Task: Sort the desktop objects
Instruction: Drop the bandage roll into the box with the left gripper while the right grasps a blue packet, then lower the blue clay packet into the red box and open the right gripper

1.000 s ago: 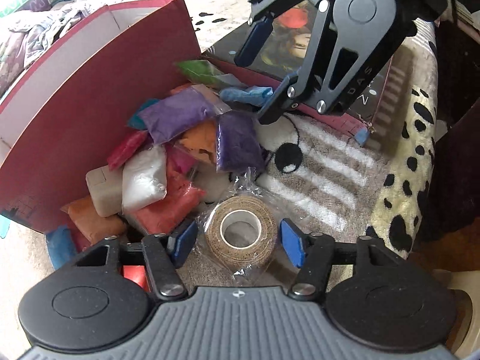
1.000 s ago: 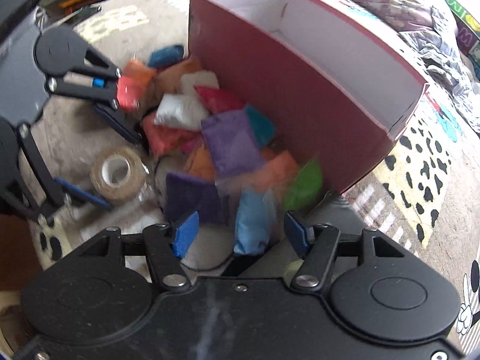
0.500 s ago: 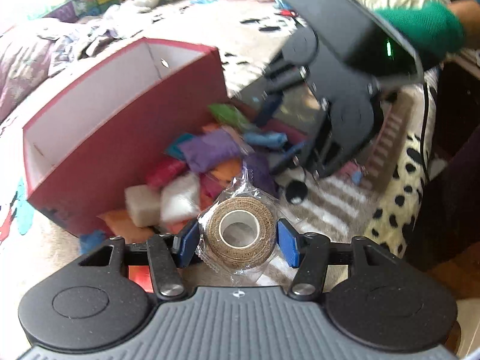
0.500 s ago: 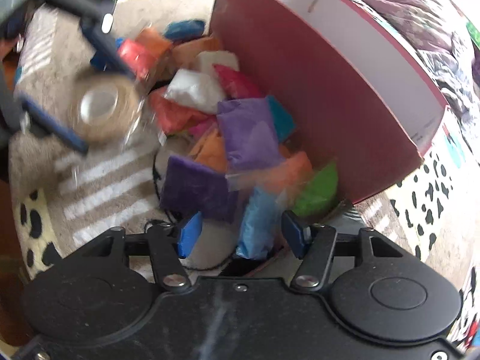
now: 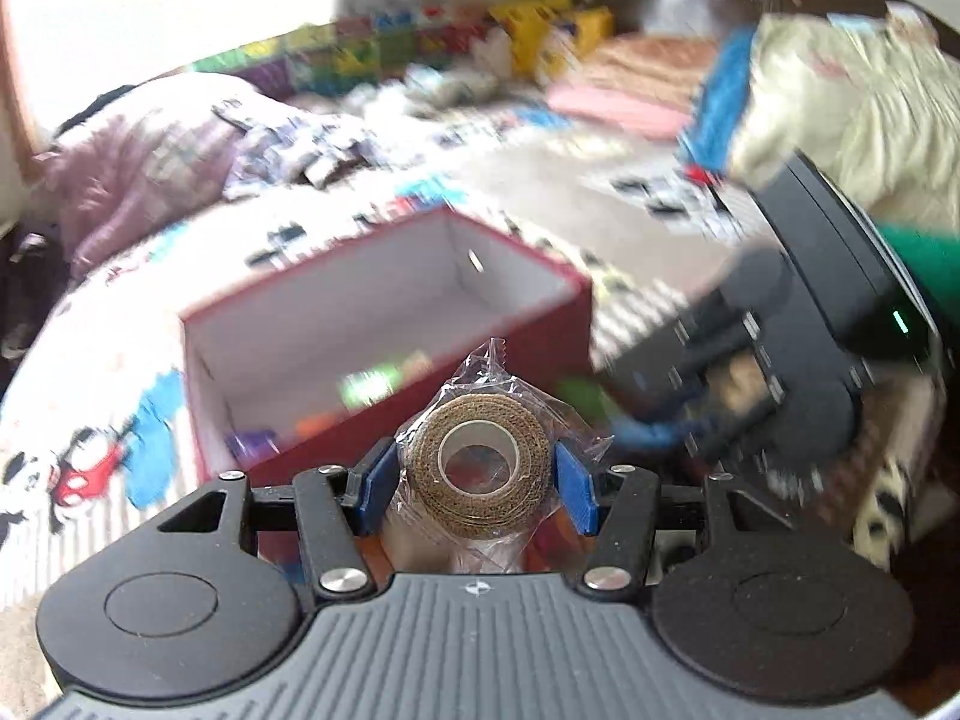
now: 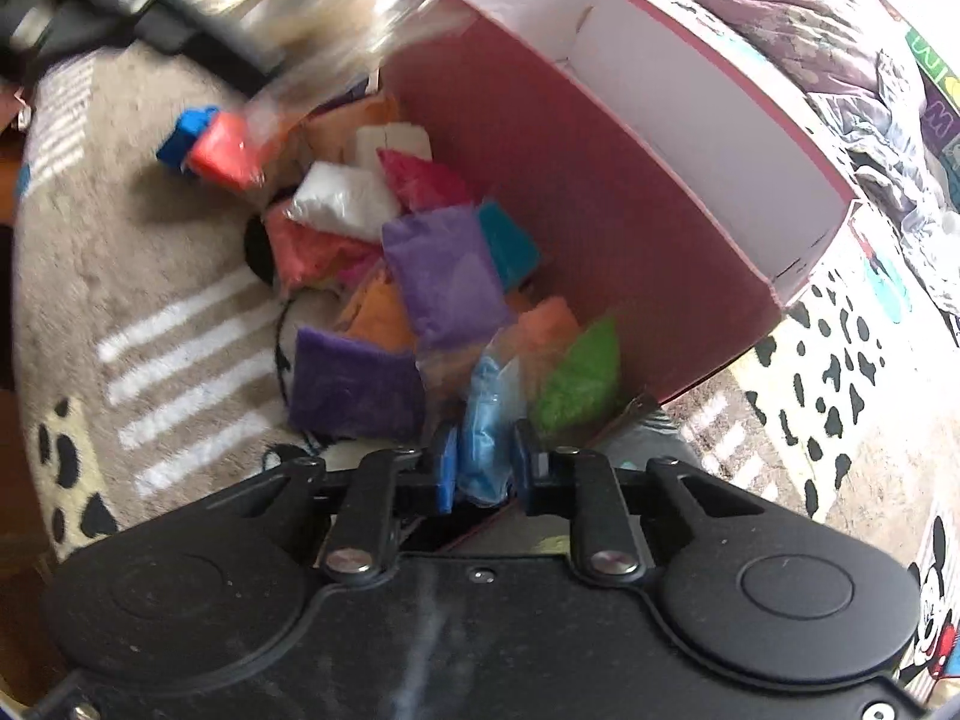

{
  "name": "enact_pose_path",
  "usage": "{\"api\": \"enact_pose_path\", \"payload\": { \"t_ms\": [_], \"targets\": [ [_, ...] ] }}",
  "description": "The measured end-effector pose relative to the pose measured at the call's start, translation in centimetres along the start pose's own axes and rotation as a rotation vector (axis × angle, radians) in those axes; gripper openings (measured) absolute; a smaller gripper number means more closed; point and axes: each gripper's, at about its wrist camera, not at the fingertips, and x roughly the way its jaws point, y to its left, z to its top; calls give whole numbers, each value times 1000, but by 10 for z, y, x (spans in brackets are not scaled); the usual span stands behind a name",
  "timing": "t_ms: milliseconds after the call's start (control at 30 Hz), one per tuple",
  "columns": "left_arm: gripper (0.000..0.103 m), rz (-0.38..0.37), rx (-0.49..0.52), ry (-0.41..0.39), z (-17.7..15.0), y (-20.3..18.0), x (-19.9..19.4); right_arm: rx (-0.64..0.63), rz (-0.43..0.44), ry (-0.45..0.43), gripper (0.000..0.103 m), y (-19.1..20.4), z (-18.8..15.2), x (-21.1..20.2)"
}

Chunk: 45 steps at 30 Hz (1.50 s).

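Observation:
My left gripper [image 5: 477,483] is shut on a brown tape roll [image 5: 477,462] in clear wrap and holds it in the air in front of the red box [image 5: 576,324], which has a white inside. My right gripper [image 6: 485,468] is shut on a light blue clay bag [image 6: 489,420] at the near end of a pile of coloured bags: purple [image 6: 444,276], dark purple [image 6: 354,384], green [image 6: 582,372], white [image 6: 345,201]. The pile lies beside the red box [image 6: 540,180]. The left gripper and roll show as a blur at the top of the right wrist view [image 6: 312,6].
The box and bags lie on a beige cartoon-print rug [image 6: 120,276] with black spots. The right gripper's body [image 5: 810,360] is at the right of the left wrist view. Rumpled bedding [image 5: 150,162] and colourful boxes [image 5: 372,54] lie behind the box.
My left gripper has lifted the tape roll up off the rug toward the box. My right gripper has closed on the light blue bag.

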Motion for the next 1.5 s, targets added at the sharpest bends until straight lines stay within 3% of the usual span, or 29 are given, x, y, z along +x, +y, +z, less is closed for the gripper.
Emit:
{"api": "enact_pose_path", "payload": {
  "t_ms": [233,500,767,1133,1267,1500],
  "targets": [
    [55,107,-77,-73,25,12,12,14,39,-76,17,1,9,-15],
    [55,222,-183,-67,35,41,44,12,100,-127,17,13,16,-25],
    [55,288,-251,-63,37,55,67,22,125,-147,16,15,16,-30],
    [55,315,-357,38,24,67,108,9,164,-152,16,24,11,-33],
    [61,317,-390,90,18,65,119,16,167,-153,16,21,8,-35],
    [62,327,-358,88,19,61,103,24,168,-168,16,16,9,-40]
  ]
}}
